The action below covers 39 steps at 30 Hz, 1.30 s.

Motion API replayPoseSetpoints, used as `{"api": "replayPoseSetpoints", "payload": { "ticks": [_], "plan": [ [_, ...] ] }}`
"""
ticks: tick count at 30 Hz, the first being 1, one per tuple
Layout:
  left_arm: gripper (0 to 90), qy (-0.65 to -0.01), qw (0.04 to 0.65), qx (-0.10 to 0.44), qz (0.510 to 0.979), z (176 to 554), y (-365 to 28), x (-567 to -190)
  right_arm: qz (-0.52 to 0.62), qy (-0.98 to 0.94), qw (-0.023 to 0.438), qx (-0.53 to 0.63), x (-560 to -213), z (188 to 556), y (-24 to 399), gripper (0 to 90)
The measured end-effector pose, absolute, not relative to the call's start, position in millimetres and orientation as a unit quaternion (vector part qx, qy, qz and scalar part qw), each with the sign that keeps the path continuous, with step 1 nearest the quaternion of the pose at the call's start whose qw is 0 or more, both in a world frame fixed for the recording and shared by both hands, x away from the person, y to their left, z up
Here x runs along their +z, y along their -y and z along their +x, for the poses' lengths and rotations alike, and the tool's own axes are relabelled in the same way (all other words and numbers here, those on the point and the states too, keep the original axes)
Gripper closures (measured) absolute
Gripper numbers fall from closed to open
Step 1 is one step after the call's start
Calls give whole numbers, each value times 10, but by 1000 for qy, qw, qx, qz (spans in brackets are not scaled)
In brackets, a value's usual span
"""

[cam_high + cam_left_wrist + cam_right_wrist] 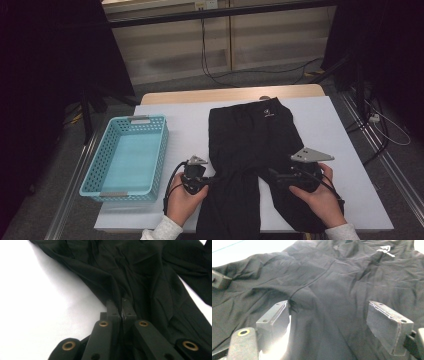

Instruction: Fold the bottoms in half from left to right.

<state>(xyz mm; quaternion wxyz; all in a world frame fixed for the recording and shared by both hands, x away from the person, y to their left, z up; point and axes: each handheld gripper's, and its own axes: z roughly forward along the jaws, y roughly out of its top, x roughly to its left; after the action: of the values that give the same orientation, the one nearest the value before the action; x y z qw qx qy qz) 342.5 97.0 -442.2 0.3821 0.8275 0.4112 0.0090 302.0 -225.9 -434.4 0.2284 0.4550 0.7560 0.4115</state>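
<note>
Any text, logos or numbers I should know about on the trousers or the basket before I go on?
Nothing can be read as words.
Black trousers: a small white logo near the waistband, seen in the high view and the right gripper view; a shape, with no letters legible.
Turquoise basket: grey tabs at its two short ends, with no print visible.
Grippers: no markings legible.

The table (320, 91) has a light wooden top, visible as a strip along its far edge. A white sheet (340, 150) covers the rest of the surface up to the near edge. A turquoise perforated basket (95, 167) stands on the left part of the sheet. A pair of black trousers (250, 135) lies flat on the centre, waistband toward the far edge, legs toward the near edge.
</note>
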Motion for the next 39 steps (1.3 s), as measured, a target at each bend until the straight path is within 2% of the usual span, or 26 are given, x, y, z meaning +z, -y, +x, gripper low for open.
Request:
{"api": "replayPoseSetpoints", "payload": {
  "ticks": [16, 39],
  "plan": [
    [888, -407, 403, 13, 820, 3396, -977, -4389, 443, -770, 214, 406, -4399, 3145, 2008, 182],
    [892, -401, 407, 10, 821, 3368, -955, -4370, 456, -769, 223, 389, -4349, 3448, 1782, 186]
  ]
}}
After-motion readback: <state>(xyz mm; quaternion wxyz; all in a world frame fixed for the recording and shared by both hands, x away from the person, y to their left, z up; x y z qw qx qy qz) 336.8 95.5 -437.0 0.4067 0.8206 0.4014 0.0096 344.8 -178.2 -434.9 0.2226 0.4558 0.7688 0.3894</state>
